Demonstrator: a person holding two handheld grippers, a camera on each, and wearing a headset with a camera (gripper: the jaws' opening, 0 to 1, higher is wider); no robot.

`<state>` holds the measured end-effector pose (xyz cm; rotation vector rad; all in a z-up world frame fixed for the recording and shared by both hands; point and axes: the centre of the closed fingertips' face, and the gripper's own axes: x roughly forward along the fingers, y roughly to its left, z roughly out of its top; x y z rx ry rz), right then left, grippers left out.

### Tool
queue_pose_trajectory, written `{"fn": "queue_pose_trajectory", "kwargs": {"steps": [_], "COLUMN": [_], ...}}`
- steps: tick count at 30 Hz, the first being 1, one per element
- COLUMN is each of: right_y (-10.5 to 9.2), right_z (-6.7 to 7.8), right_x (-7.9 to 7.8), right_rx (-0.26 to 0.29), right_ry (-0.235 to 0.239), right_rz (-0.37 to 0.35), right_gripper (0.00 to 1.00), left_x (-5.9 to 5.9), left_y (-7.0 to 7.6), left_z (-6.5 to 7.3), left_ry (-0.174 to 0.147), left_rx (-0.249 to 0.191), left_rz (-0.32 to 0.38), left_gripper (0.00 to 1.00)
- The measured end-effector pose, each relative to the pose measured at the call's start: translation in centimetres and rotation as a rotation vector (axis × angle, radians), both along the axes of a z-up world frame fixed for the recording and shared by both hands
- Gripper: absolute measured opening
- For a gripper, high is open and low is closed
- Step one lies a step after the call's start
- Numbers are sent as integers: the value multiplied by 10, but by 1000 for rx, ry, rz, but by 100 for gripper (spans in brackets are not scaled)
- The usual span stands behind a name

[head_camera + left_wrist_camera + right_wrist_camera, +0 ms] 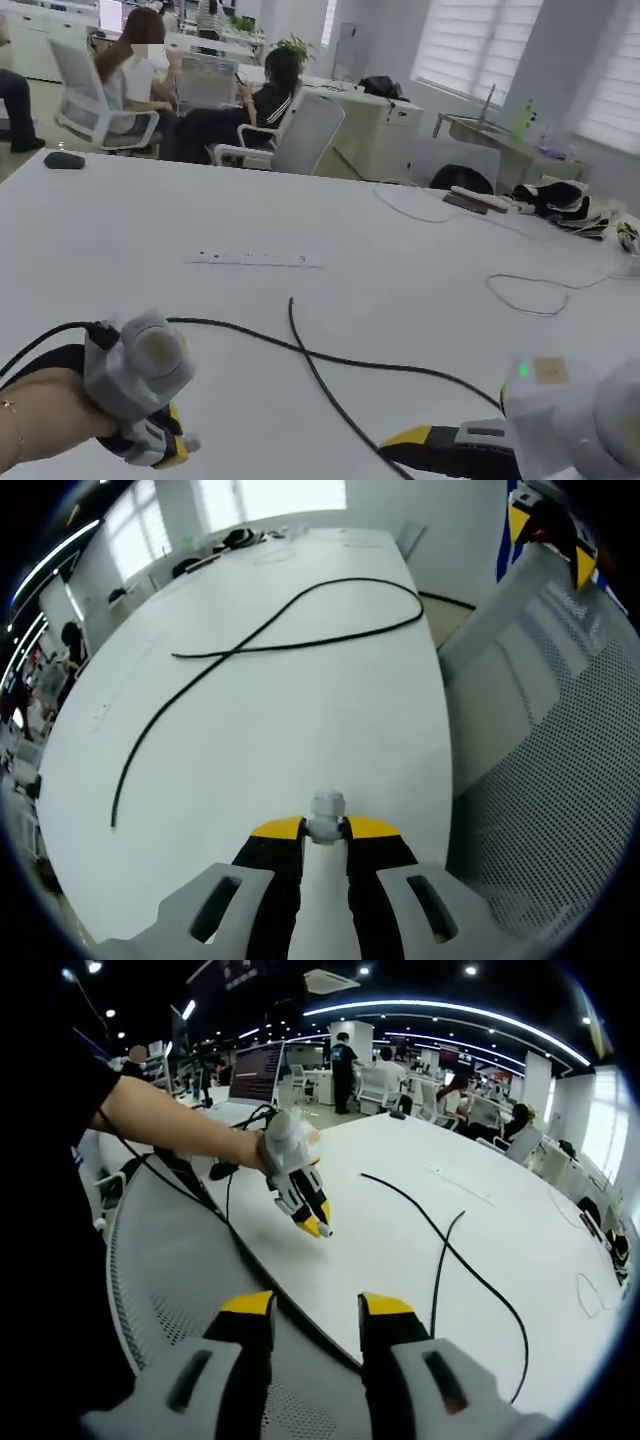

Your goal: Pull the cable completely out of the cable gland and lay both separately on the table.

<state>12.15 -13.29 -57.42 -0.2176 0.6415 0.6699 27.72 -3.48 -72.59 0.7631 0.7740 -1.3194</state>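
Note:
My left gripper (326, 830) is shut on a small pale cable gland (326, 812) that stands between its yellow-tipped jaws, just above the table's near edge. The black cable (300, 640) lies loose on the white table (300, 740) in a crossed loop, apart from the gland. In the head view the cable (330, 360) crosses itself between my left gripper (168, 448) at lower left and my right gripper (402, 444) at lower right. My right gripper (315, 1306) is open with nothing in it, off the table's edge, facing my left gripper (316, 1222).
A mesh chair (560, 760) stands against the table's near side. A flat white strip (255, 259) lies mid-table, a thin white wire (530, 290) at right, a black mouse (64, 159) far left. People sit at desks behind.

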Motion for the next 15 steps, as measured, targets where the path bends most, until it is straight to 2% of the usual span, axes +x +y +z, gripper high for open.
{"fn": "queue_pose_trajectory", "kwargs": {"steps": [2, 4, 7, 10, 11, 13, 15], "right_y": [-4, -7, -12, -10, -10, -11, -12], "right_z": [0, 0, -1, -1, -2, -2, 1], "right_x": [1, 2, 2, 0, -1, -2, -1], "right_rx": [2, 5, 2, 11, -1, -11, 5], "right_ry": [5, 5, 9, 10, 14, 14, 13], "right_rz": [-12, -25, -46, -44, -30, -23, -29], "right_gripper": [33, 33, 33, 33, 33, 33, 33], "left_x": [1, 1, 1, 2, 3, 5, 6], "left_y": [0, 0, -4, -8, -8, -8, -7], "left_z": [-7, -13, -16, -16, -19, -22, -24], "left_ry": [-1, -20, 0, -5, 24, 17, 14], "left_rx": [18, 52, 39, 21, 27, 35, 37], "left_rz": [-7, -49, -40, -65, -46, -43, -40], "left_gripper": [16, 16, 16, 16, 16, 17, 17]}}
